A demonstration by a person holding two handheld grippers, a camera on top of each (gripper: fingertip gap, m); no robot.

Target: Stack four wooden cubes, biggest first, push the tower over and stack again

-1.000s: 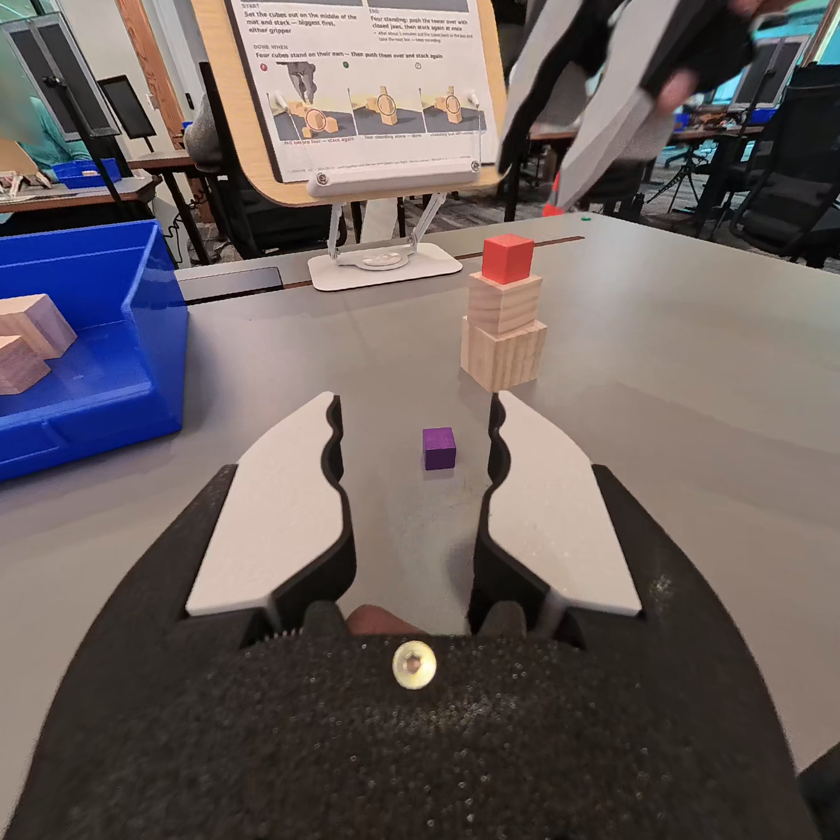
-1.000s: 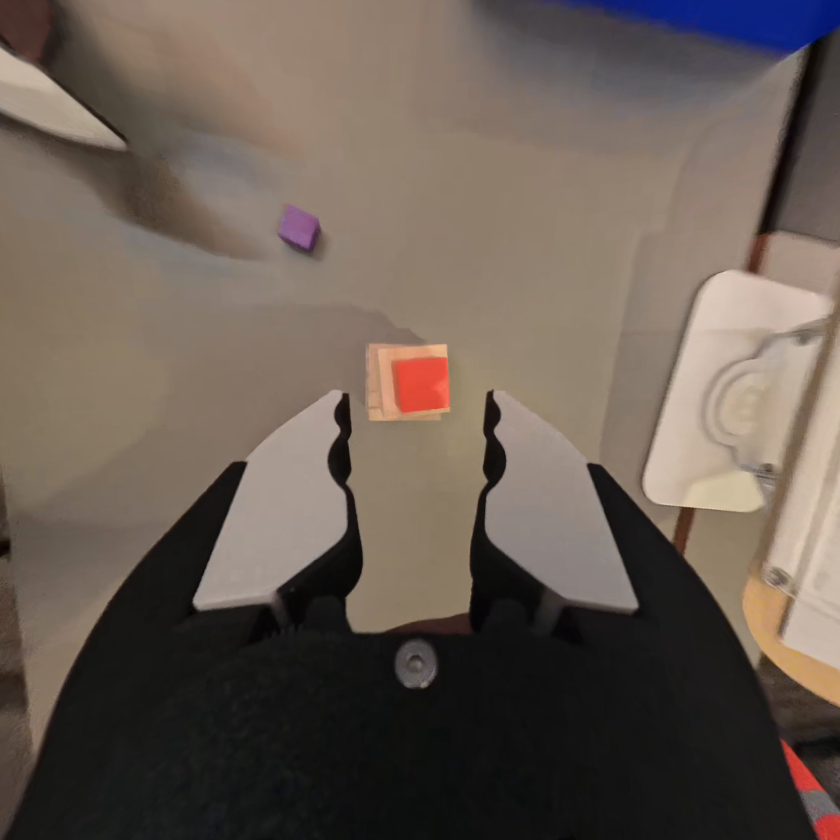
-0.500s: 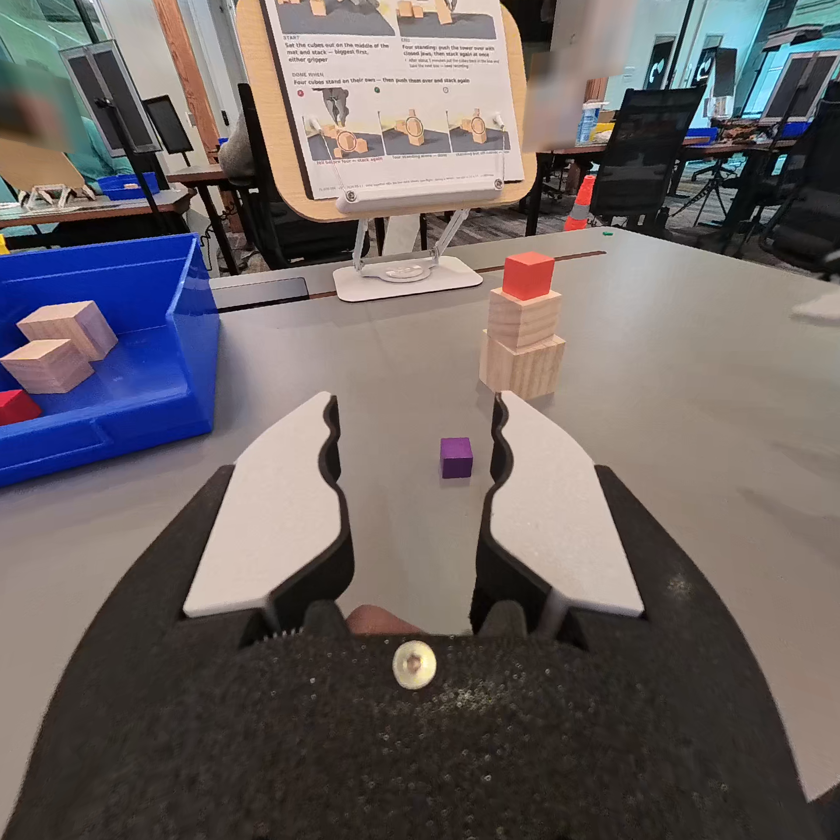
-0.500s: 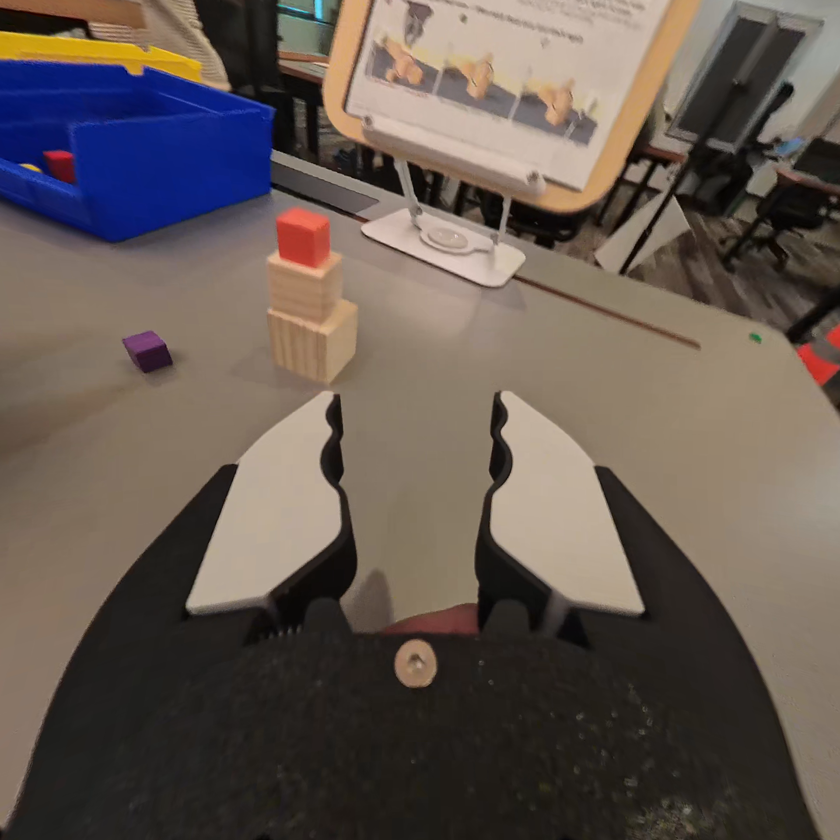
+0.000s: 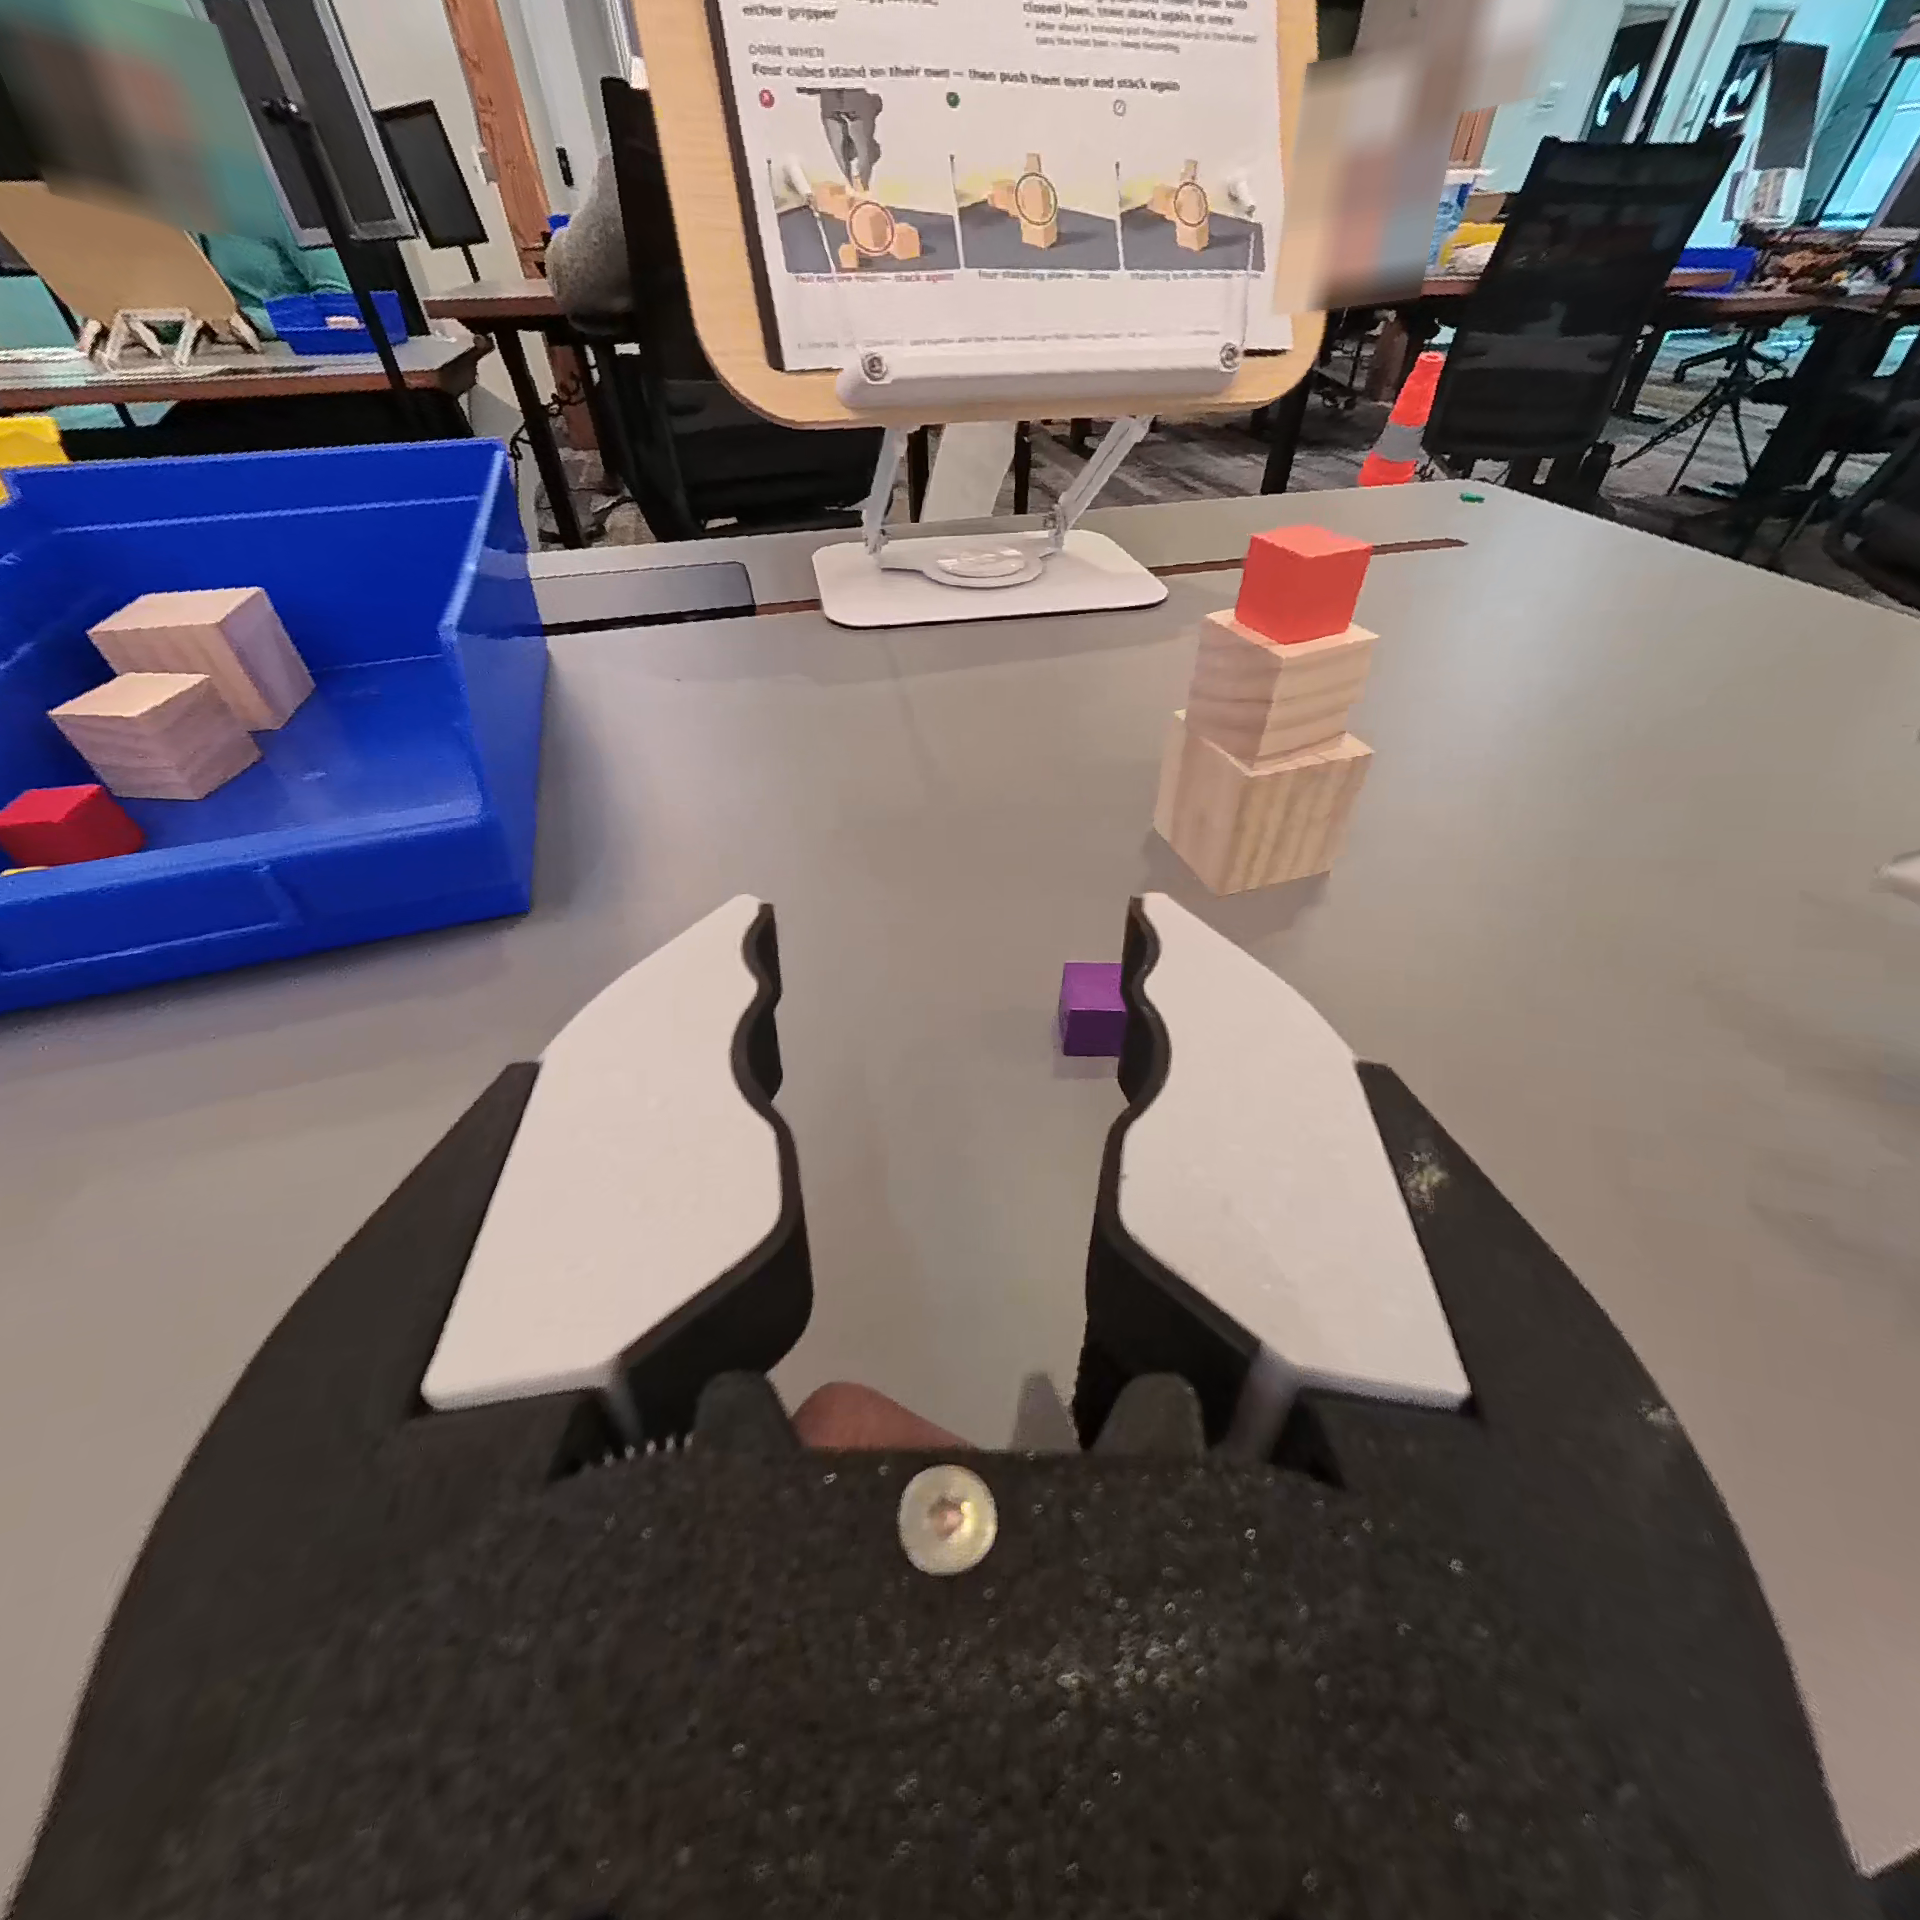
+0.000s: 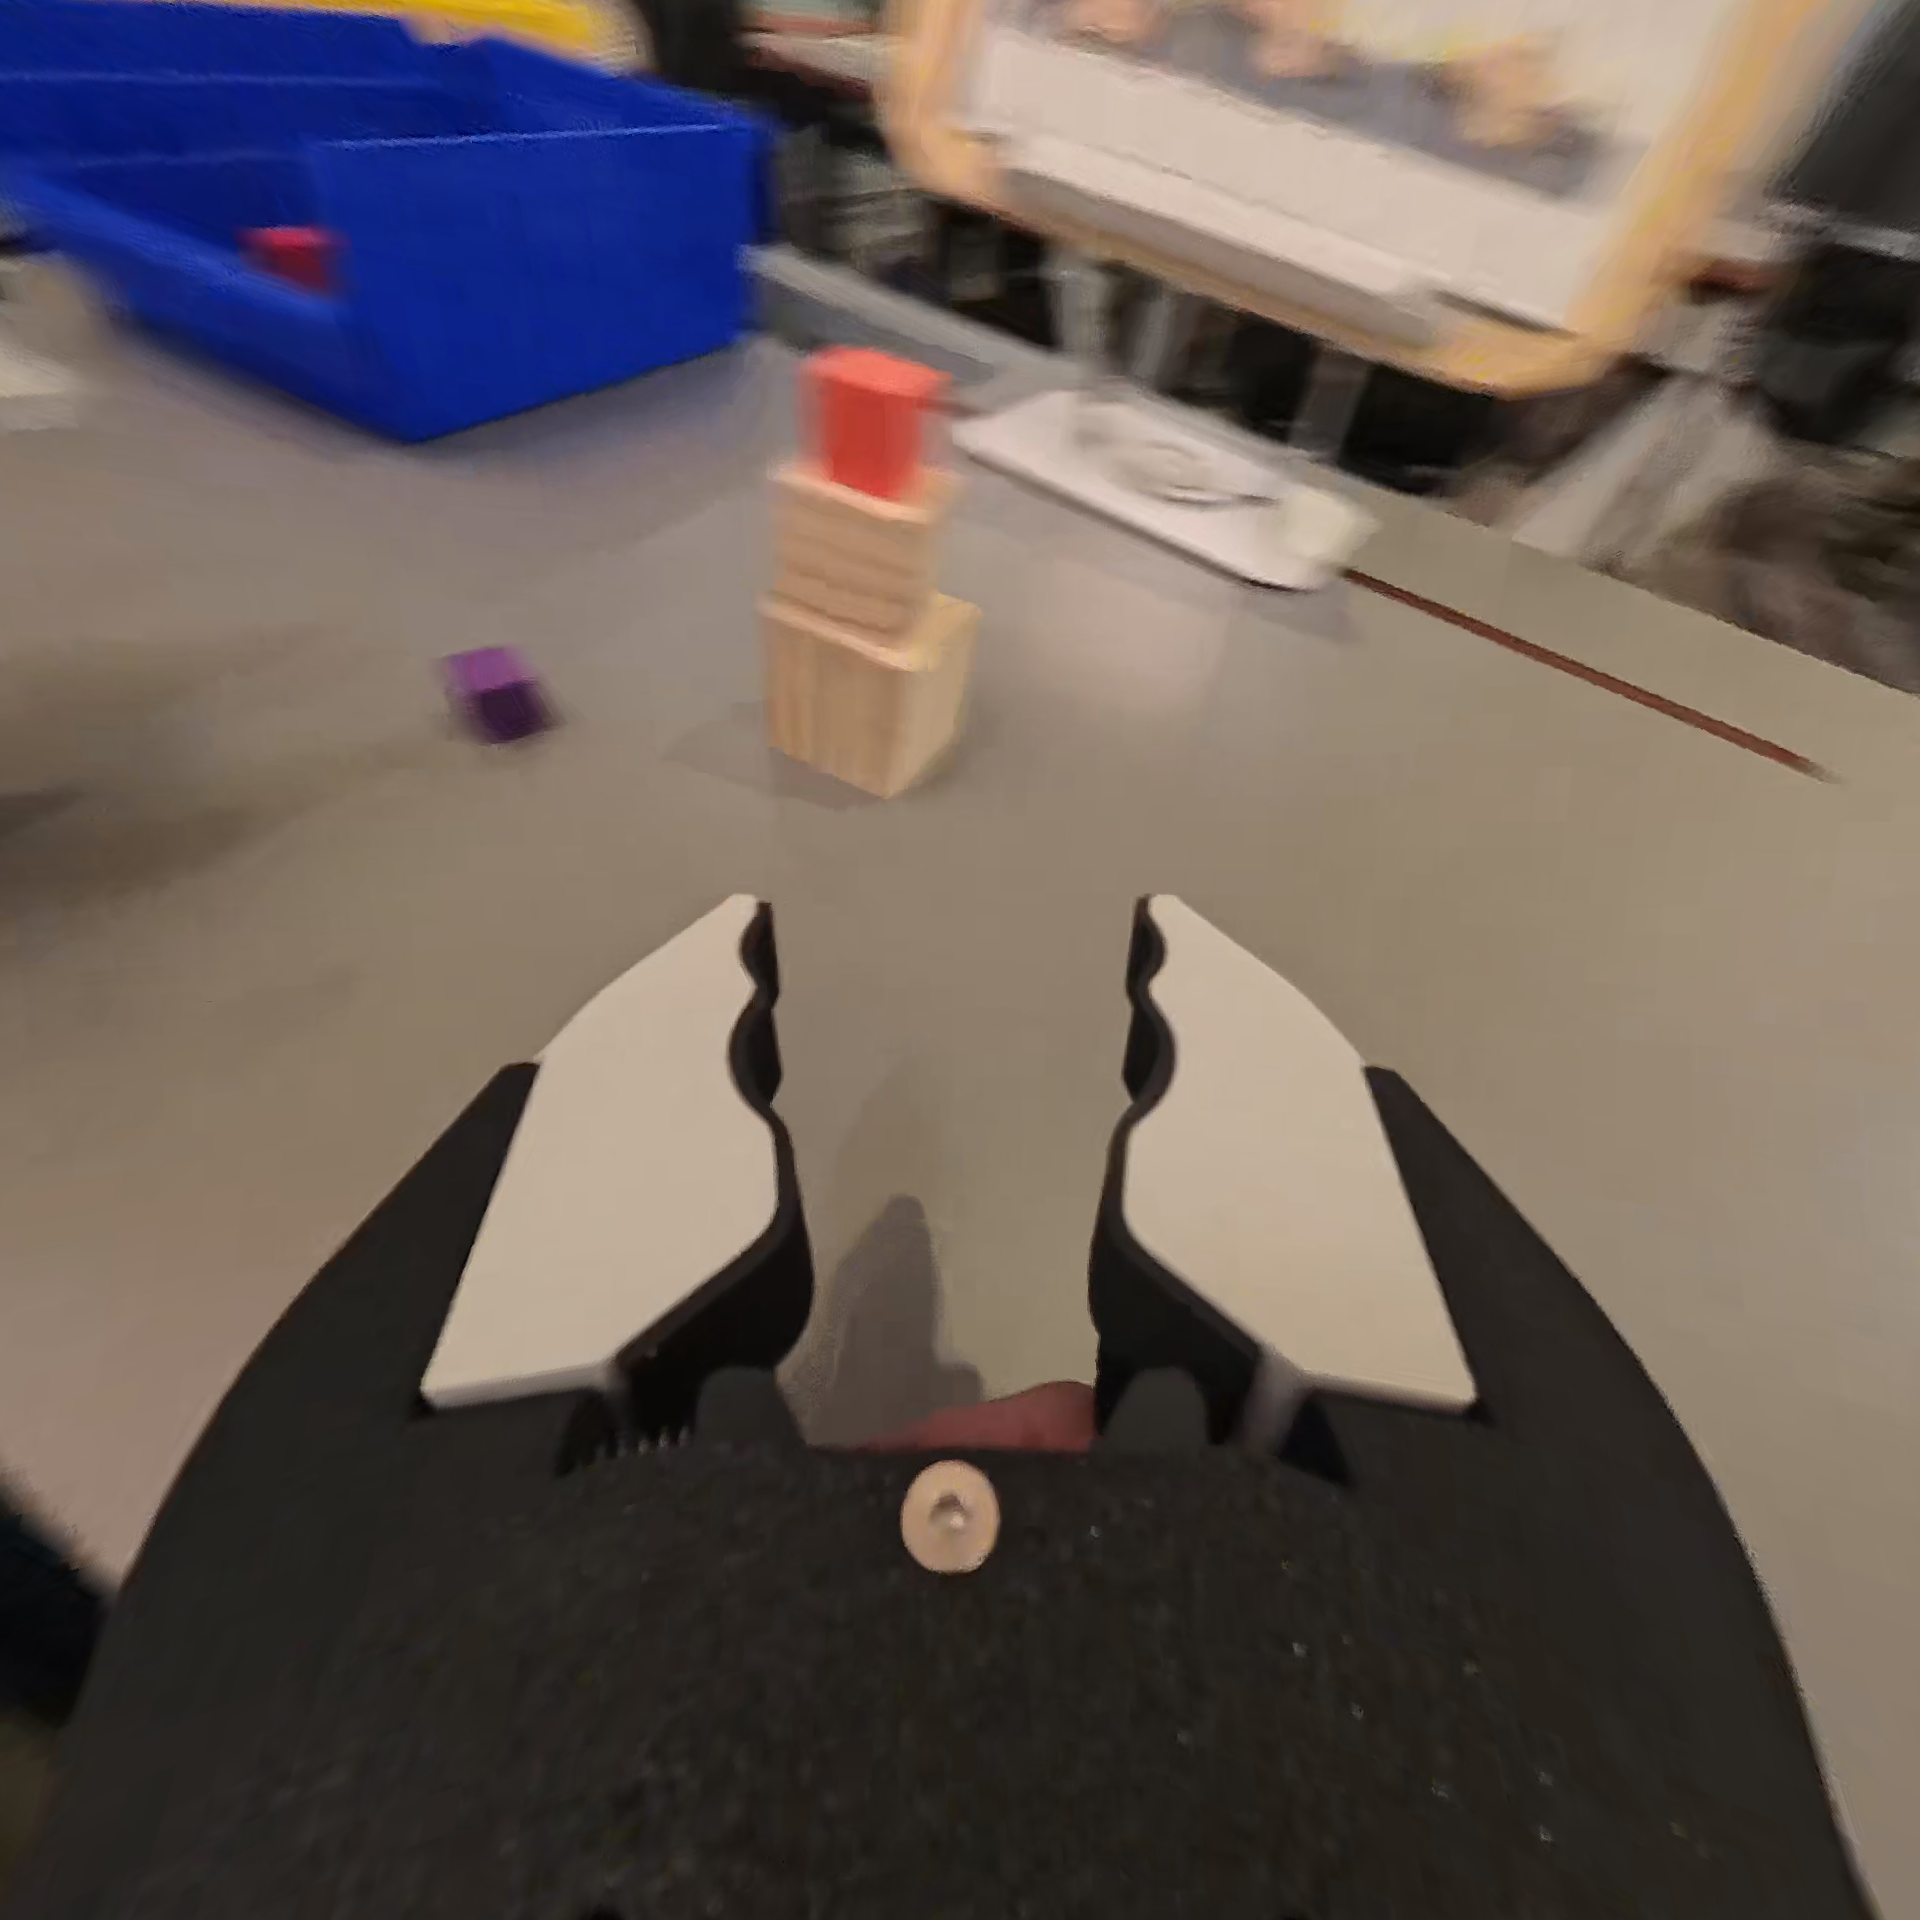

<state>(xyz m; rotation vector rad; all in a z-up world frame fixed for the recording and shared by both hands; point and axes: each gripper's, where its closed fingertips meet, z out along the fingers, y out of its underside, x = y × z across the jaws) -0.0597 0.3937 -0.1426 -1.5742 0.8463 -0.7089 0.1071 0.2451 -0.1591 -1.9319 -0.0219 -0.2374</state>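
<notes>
Spreading across both views, a grey table [image 5: 935, 790] fills the foreground of a room of desks, dark office chairs and an orange traffic cone [image 5: 1403, 426]. At the left stands a blue bin [image 5: 488, 727] holding two plain wooden cubes [image 5: 177, 696] and a red cube [image 5: 62, 826]. Behind the middle of the table a wooden board with a printed sheet [image 5: 997, 187] rests on a white stand [image 5: 987, 577]. Farther right rises a three-cube tower [image 5: 1268, 727]: large plain cube, smaller plain cube, red cube on top, all upright. The small purple cube [image 5: 1091, 1008] lies apart on the table in front of the tower.

The left gripper [image 5: 948, 925] hovers low over the table, jaws wide apart and empty, the purple cube just inside its right finger [image 5: 1247, 1143]. The right gripper [image 6: 951, 920], in a blurred view, points toward the tower from a distance, jaws likewise wide and holding nothing.
</notes>
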